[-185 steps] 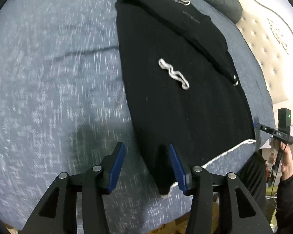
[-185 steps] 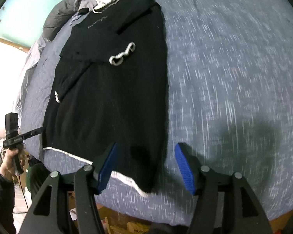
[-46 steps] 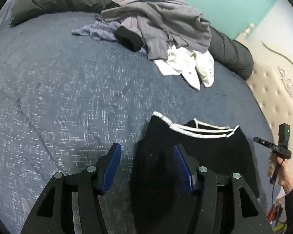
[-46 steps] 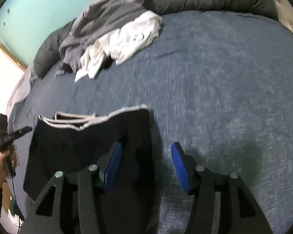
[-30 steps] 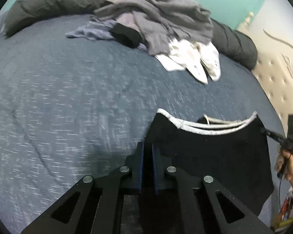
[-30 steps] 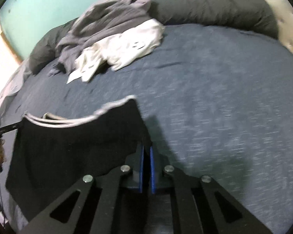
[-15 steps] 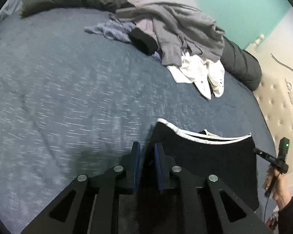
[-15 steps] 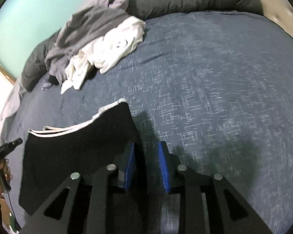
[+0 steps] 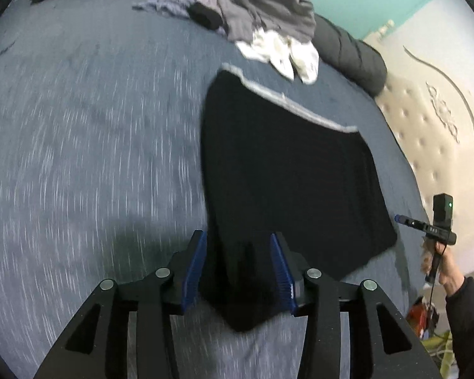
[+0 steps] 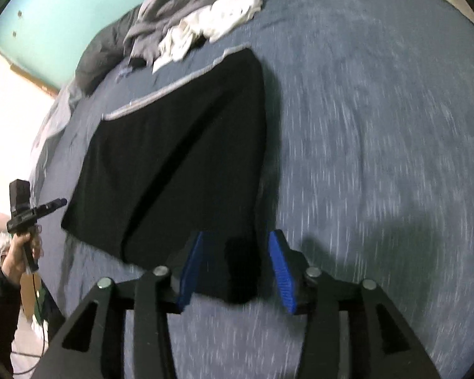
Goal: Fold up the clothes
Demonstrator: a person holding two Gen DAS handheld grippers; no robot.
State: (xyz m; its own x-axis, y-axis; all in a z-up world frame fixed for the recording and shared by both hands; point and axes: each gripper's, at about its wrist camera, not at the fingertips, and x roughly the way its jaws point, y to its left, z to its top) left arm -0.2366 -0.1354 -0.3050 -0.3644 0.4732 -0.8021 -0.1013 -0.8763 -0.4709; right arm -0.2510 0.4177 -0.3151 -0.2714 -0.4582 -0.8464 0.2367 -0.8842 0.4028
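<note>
Jaws of left gripper (image 9: 238, 267) and right gripper (image 10: 235, 270) opening, releasing near corners of folded black garment (image 9: 287, 170) flat on bed (image 9: 79, 126); best lifted clear without snagging fabric.

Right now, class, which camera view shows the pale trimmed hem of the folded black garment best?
The left wrist view: the pale hem runs unbroken across the black garment, near the frame's centre. The right wrist view shows the same hem, smaller and more blurred, slanting away toward the clothes pile.
</note>
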